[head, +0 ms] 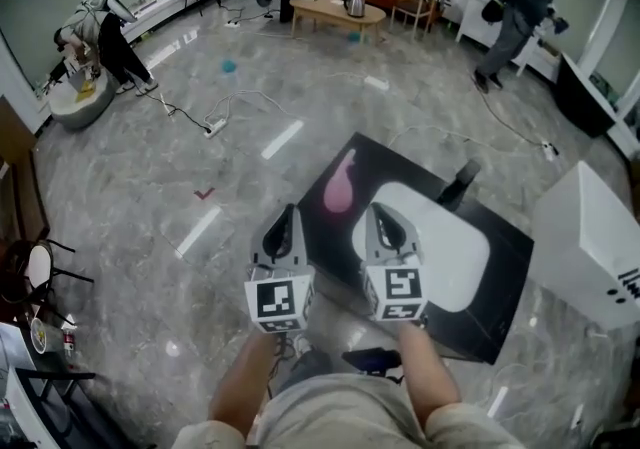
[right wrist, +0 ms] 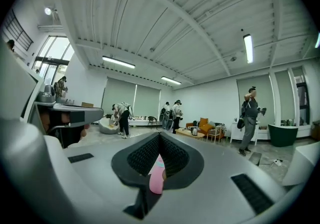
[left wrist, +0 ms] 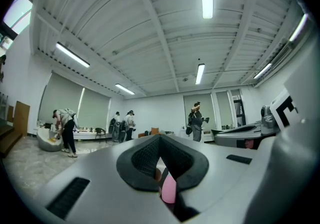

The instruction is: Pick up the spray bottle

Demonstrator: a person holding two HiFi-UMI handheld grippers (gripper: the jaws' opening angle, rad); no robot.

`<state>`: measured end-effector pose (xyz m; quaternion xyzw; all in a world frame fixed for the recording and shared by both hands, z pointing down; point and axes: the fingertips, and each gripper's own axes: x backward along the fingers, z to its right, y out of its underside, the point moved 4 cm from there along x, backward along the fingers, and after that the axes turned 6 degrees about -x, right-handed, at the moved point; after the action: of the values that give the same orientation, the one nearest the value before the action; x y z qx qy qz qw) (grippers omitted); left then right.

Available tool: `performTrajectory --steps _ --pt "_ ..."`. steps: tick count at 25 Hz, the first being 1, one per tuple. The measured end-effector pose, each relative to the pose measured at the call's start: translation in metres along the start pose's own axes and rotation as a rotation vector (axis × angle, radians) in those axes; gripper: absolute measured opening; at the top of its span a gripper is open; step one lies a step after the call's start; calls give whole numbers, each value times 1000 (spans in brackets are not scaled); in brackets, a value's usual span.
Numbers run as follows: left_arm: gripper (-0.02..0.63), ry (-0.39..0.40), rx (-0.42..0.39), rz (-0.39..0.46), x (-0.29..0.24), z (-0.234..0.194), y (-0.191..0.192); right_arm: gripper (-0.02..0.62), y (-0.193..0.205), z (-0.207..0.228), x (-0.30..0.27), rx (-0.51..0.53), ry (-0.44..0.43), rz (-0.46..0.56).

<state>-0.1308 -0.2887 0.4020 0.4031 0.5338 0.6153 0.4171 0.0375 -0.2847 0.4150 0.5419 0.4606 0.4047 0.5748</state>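
Observation:
A pink spray bottle [head: 340, 187] stands on the far left part of a black table [head: 490, 312], beside a white mat [head: 455, 252]. My left gripper [head: 288, 209] is held level at the table's left edge, just short of the bottle, with its jaws together and nothing in them. My right gripper [head: 380, 209] hovers over the mat, to the right of the bottle and short of it, also shut and empty. In the left gripper view the bottle [left wrist: 169, 189] shows low, beyond the closed left gripper [left wrist: 160, 138]. In the right gripper view the bottle [right wrist: 156, 180] shows the same way beyond the right gripper [right wrist: 160, 135].
A dark upright object [head: 460, 182] stands at the table's far edge. A large white box [head: 590, 237] sits to the right of the table. Cables and a power strip [head: 214, 125] lie on the floor beyond. Several people stand at the room's far side.

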Motion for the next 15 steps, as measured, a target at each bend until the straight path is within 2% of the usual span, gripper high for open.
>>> performTrajectory --steps 4,9,15 --pt "0 33 3 11 -18 -13 6 3 10 -4 -18 3 25 -19" --pt "0 68 8 11 -36 -10 15 3 20 0 -30 10 39 -49" --pt "0 61 -13 10 -49 -5 20 3 25 7 -44 17 12 -66"
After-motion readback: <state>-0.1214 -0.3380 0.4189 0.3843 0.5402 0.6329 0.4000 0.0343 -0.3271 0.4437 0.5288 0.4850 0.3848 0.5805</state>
